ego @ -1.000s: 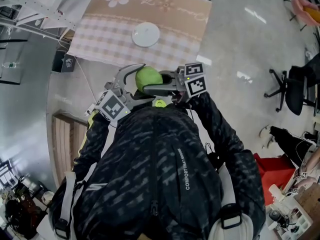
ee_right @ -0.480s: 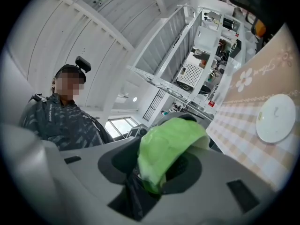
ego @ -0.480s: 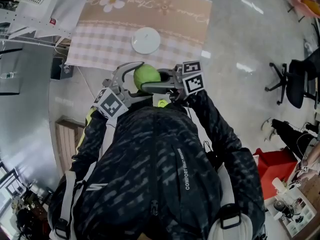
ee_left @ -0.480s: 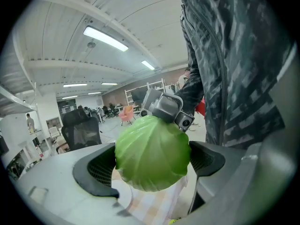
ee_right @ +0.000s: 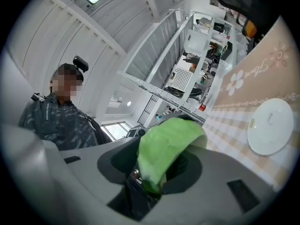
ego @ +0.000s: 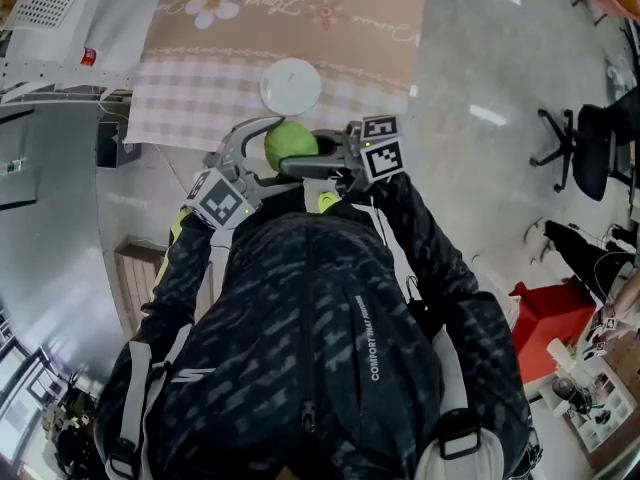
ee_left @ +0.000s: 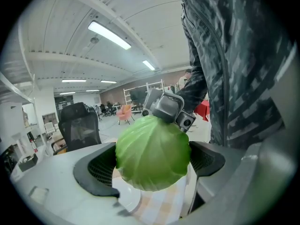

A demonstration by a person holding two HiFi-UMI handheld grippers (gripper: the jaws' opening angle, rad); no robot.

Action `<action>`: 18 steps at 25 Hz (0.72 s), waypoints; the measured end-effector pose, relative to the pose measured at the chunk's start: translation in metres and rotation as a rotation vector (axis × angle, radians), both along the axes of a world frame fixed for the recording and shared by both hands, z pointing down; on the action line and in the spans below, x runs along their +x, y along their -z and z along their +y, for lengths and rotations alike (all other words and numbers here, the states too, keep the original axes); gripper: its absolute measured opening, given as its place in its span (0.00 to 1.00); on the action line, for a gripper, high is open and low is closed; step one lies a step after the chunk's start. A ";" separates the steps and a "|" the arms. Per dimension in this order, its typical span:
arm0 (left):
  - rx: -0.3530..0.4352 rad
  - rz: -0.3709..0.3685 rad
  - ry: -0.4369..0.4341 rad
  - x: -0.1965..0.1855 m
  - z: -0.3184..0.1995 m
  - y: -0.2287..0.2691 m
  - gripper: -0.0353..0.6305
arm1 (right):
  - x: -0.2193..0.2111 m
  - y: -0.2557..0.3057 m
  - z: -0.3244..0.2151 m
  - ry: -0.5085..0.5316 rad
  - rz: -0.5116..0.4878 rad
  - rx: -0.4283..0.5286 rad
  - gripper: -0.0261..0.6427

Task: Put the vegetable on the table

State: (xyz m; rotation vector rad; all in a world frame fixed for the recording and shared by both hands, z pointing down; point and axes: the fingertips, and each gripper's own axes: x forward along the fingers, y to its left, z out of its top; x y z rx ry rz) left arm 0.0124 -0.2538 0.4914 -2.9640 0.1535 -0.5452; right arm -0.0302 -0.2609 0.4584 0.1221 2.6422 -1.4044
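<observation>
A round green cabbage [ego: 290,141] hangs in the air near the front edge of the table [ego: 330,28], close to a white plate [ego: 291,86]. My left gripper [ego: 278,148] is shut on the cabbage [ee_left: 152,153], with both dark pads against its sides. My right gripper [ego: 302,152] reaches in from the right and also has the cabbage [ee_right: 164,149] between its jaws. Those jaws are opening, though the pads still look to be touching the leaves. In the left gripper view, the right gripper's body [ee_left: 166,109] sits just behind the cabbage.
The table wears a pink-and-beige checked cloth with flower prints. White metal shelving [ego: 60,28] stands to its left, and a wooden slatted bench [ego: 135,278] is at my left side. An office chair [ego: 590,148] and a red box [ego: 545,313] stand to the right.
Both grippers have carried the cabbage forward toward the table; it now sits just short of the white plate. The table edge has come closer.
</observation>
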 end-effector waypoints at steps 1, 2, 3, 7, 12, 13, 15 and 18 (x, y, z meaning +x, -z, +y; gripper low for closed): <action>-0.006 0.003 -0.005 -0.001 -0.003 -0.002 0.76 | 0.000 -0.002 -0.003 -0.002 -0.002 -0.007 0.25; -0.011 0.006 -0.009 -0.001 -0.005 -0.003 0.76 | -0.001 -0.004 -0.006 -0.002 -0.005 -0.013 0.25; -0.014 0.010 -0.013 -0.001 -0.008 -0.004 0.76 | -0.001 -0.005 -0.009 -0.001 -0.008 -0.018 0.25; -0.026 0.026 -0.024 -0.002 -0.019 -0.008 0.76 | -0.001 -0.010 -0.020 -0.002 -0.015 -0.033 0.25; -0.020 0.031 -0.035 -0.003 -0.035 -0.018 0.76 | -0.003 -0.020 -0.037 -0.015 0.013 -0.029 0.25; -0.020 0.031 -0.037 -0.004 -0.037 -0.021 0.76 | -0.004 -0.023 -0.038 -0.012 0.024 -0.027 0.26; -0.028 0.032 -0.040 -0.005 -0.041 -0.026 0.76 | -0.005 -0.030 -0.041 -0.007 0.054 -0.021 0.26; -0.046 0.029 -0.038 -0.009 -0.049 -0.034 0.76 | -0.004 -0.044 -0.050 -0.031 0.123 -0.011 0.38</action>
